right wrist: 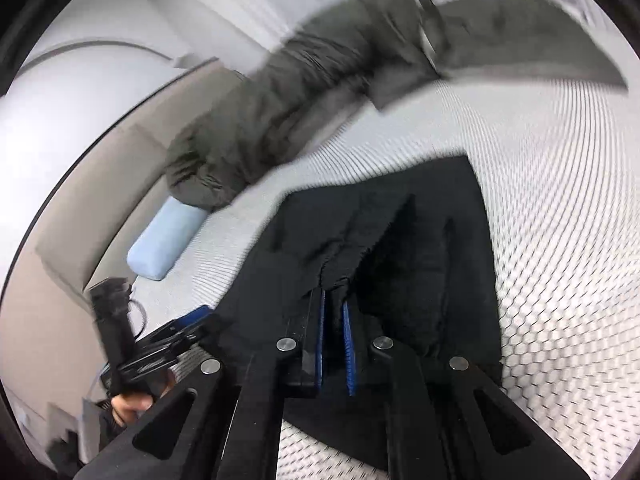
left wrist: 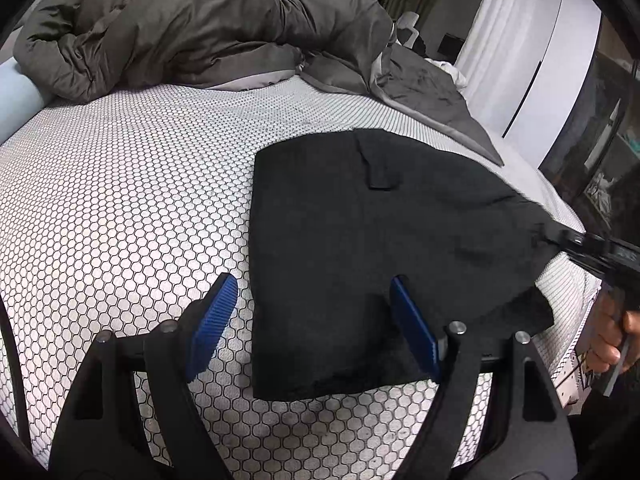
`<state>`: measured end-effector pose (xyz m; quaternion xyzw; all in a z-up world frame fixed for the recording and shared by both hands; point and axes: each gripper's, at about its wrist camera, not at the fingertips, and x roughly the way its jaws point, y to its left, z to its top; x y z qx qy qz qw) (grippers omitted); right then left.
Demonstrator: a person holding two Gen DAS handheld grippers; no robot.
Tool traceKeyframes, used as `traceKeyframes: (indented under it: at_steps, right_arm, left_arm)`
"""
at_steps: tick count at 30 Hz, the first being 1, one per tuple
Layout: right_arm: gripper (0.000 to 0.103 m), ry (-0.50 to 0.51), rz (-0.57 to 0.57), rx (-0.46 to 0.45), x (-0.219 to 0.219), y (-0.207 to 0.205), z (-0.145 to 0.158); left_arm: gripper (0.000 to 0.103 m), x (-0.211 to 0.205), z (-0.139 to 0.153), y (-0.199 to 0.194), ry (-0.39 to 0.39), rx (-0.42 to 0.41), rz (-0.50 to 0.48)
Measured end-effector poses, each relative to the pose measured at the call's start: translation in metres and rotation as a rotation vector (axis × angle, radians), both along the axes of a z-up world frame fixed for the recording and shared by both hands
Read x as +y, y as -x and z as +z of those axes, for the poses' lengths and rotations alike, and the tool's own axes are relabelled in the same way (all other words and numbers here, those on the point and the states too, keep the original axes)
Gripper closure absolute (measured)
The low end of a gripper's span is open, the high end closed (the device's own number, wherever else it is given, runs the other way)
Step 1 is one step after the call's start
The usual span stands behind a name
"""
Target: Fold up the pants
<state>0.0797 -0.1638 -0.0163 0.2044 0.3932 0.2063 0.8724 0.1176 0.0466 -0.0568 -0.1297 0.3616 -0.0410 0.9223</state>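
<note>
Black pants lie folded flat on the honeycomb-patterned mattress, a little right of centre. My left gripper hovers open over the pants' near left edge, its blue pads wide apart with nothing pressed between them. In the left wrist view my right gripper comes in from the right and pinches the pants' right edge. The blurred right wrist view shows that gripper shut on a bunched fold of the black pants, the cloth pulled up taut towards its tips. The left gripper shows at that view's lower left.
A crumpled grey duvet fills the far side of the bed. A light blue pillow lies at the far left. The mattress edge drops off at the right, with white curtains and a cabinet beyond. A hand holds the right gripper's handle.
</note>
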Motion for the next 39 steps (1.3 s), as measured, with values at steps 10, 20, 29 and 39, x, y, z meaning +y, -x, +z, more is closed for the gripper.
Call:
traceKeyframes:
  at_steps: [10,20,29,39]
  right_arm:
    - [0.088,0.003,-0.04,0.24,-0.03,-0.014,-0.054]
    - [0.073,-0.073,-0.07,0.28,-0.039,-0.03,-0.061]
    - [0.075,-0.193,-0.028,0.245,-0.033,-0.053,-0.076]
    - [0.088,0.01,-0.04,0.157,-0.027,-0.027,-0.037]
  left_arm:
    - [0.027,-0.013,-0.016,-0.007,-0.074,0.077,-0.025]
    - [0.027,-0.013,-0.014,-0.002,-0.066,0.066,-0.036]
    - [0.027,-0.008,-0.014,0.0,-0.056,0.066,-0.028]
    - [0.027,-0.005,-0.013,0.002,-0.057,0.065,-0.025]
